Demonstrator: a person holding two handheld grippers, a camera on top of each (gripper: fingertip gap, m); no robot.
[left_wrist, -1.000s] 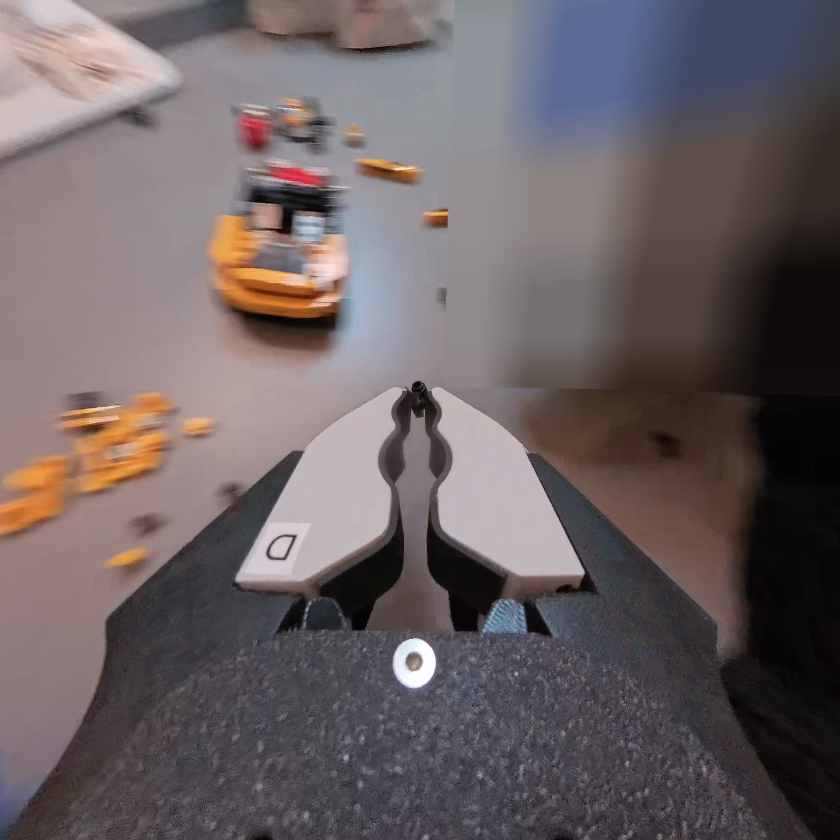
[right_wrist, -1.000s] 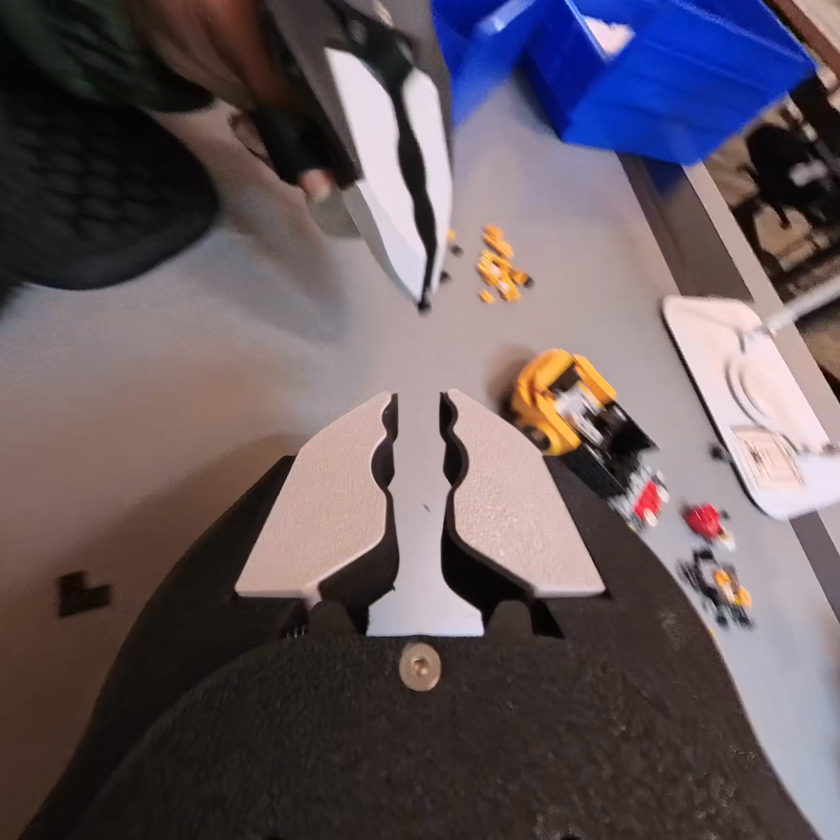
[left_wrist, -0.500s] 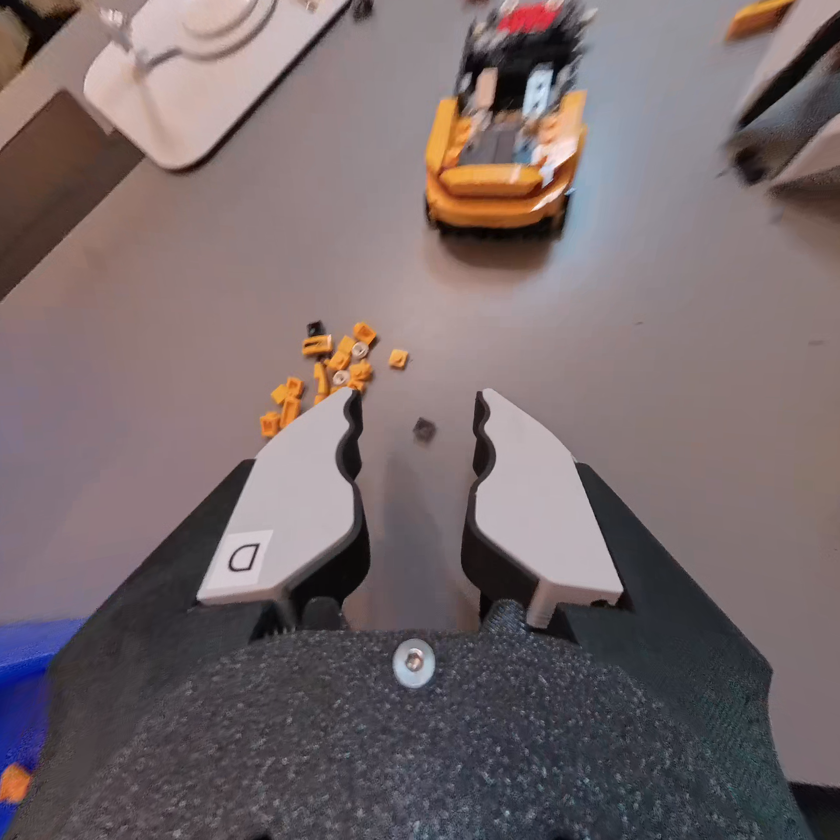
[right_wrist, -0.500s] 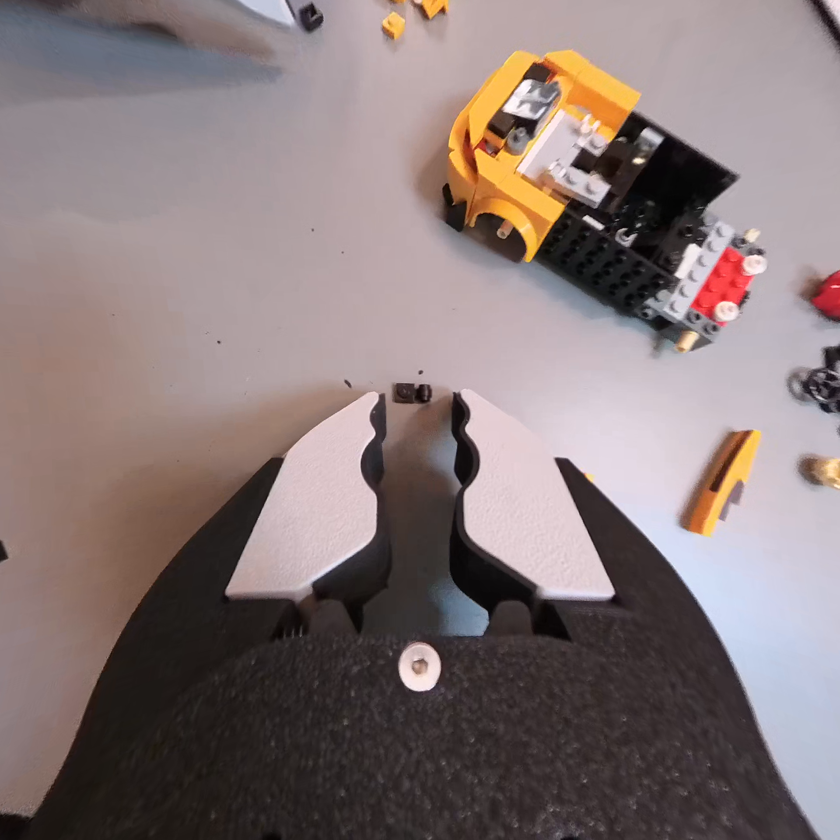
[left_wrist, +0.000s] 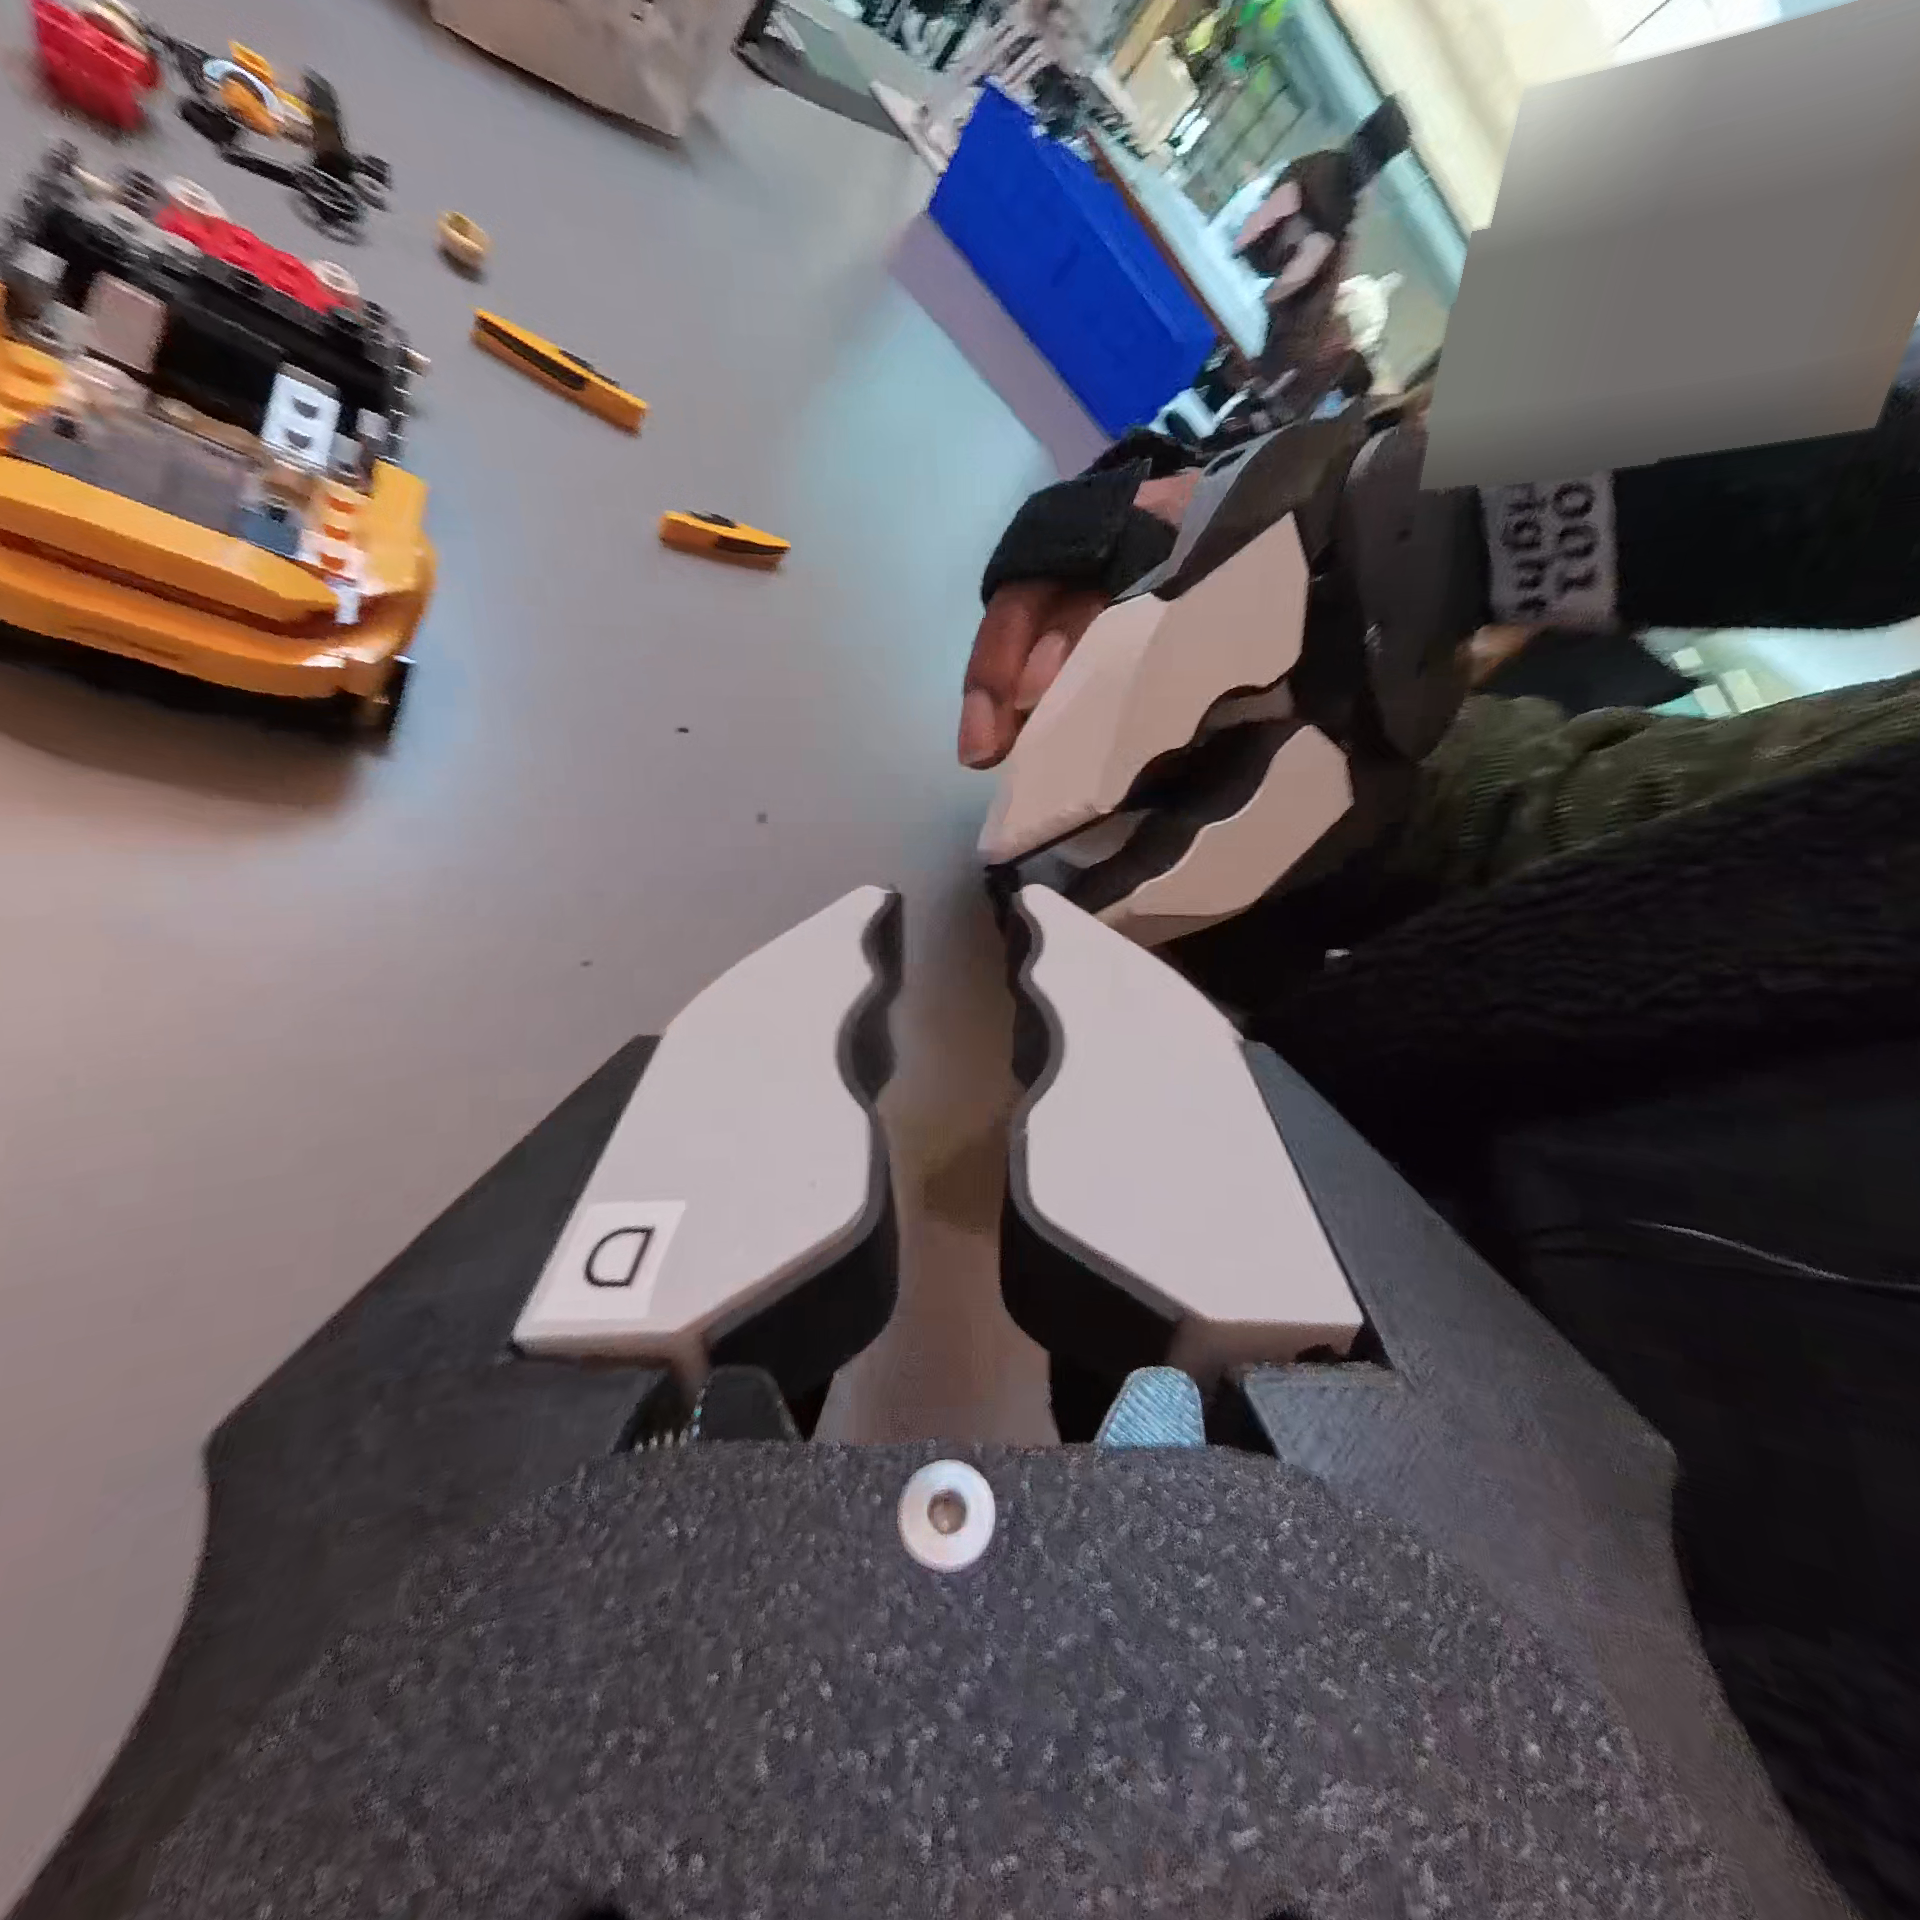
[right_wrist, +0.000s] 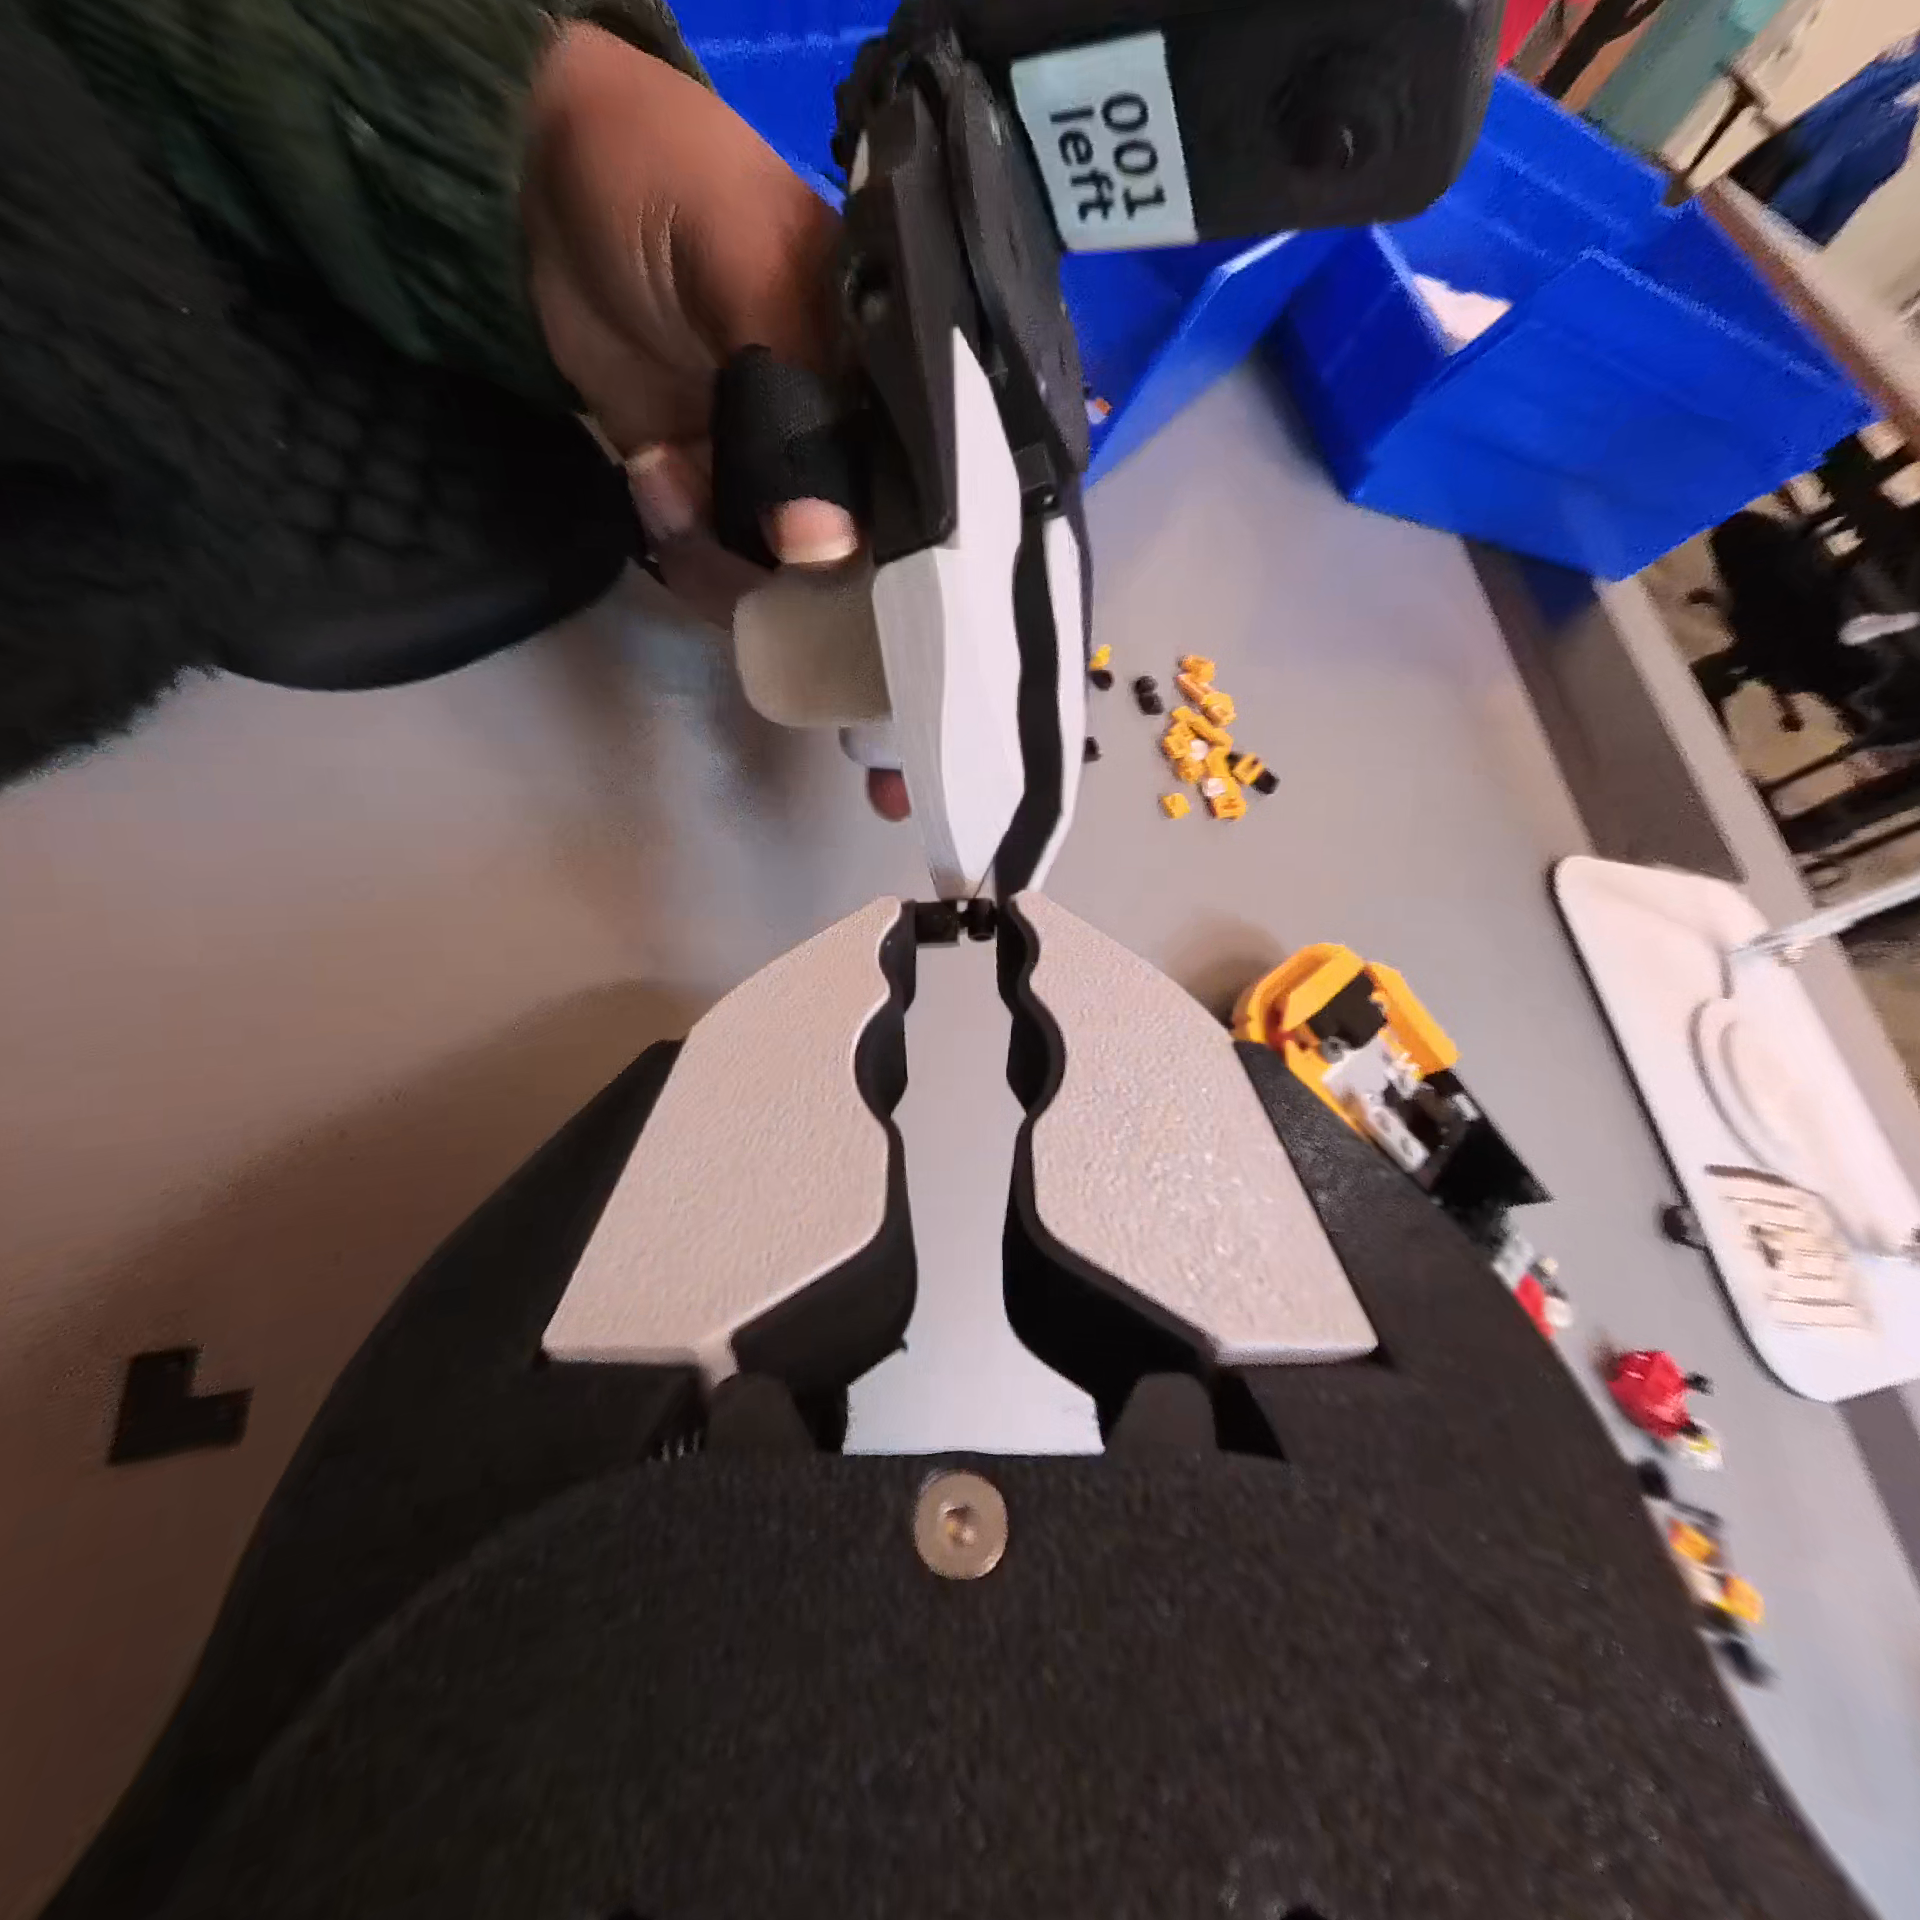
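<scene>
My right gripper (right_wrist: 953, 914) is shut on a small black brick piece (right_wrist: 940, 925), which spans the gap between its two pads, held above the grey table (right_wrist: 364, 987). My left gripper (left_wrist: 951, 904) is open, with bare table showing between its fingers. Its right fingertip (left_wrist: 1023, 904) is against the black piece (left_wrist: 1001, 888). In the right wrist view the left gripper (right_wrist: 987, 878) comes down from above, tips on the piece. In the left wrist view the right gripper (left_wrist: 1049, 883) comes in from the right, held by a hand (left_wrist: 1018, 644).
A partly built yellow and black brick car (left_wrist: 208, 561) stands on the table; it also shows in the right wrist view (right_wrist: 1351, 1049). A pile of small orange pieces (right_wrist: 1205, 738), two orange strips (left_wrist: 556, 369), blue bins (right_wrist: 1558, 395) and a white tray (right_wrist: 1766, 1091) lie around. My two grippers' fingertips are within a few centimetres of each other.
Half a second ago both grippers were low over the table, open, each by a small black piece. Now the right has shut on a black piece and lifted it; the left has narrowed and met it.
</scene>
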